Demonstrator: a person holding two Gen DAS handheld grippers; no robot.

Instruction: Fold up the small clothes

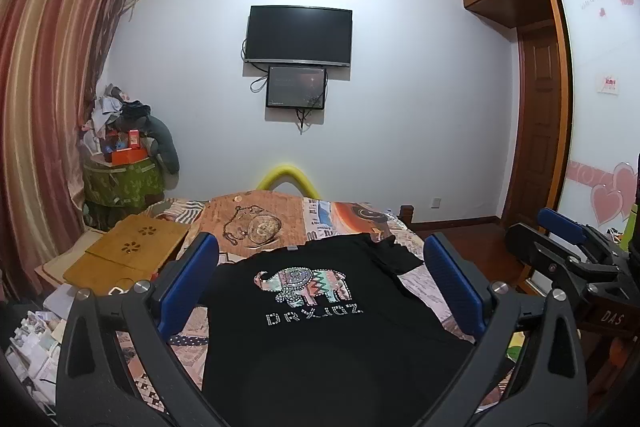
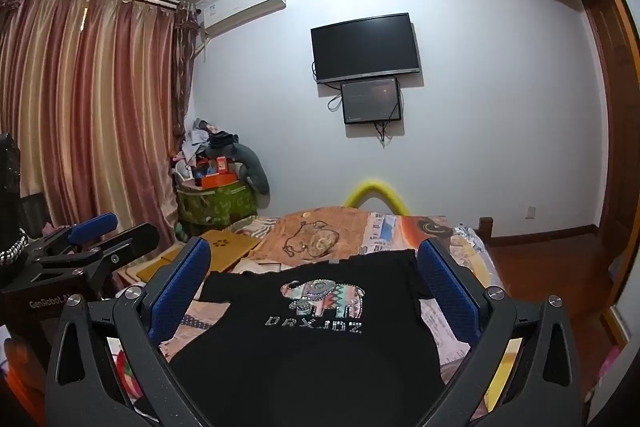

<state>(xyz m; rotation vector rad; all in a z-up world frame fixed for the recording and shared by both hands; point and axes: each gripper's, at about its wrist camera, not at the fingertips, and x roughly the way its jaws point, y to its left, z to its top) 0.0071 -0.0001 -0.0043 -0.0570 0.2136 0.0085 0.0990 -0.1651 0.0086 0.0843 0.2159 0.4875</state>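
Left wrist view: the black T-shirt (image 1: pixel 320 327) lies flat, print up, on the bed (image 1: pixel 256 223); left tongs (image 1: pixel 320 283) and right tongs (image 2: pixel 316 281) both gape wide above it, holding nothing.

T-shirt (image 1: pixel 320 327) flat on the bed (image 1: pixel 256 223), wooden tray (image 1: pixel 128 255) to its left, television (image 1: pixel 299 35) on the wall behind.

Left gripper (image 1: pixel 320 279): held level, jaws spread wide, nothing gripped. Right gripper (image 2: pixel 314 281): held level beside it, jaws spread wide, nothing gripped. Blue pads (image 1: pixel 191 281) are fitted on each.
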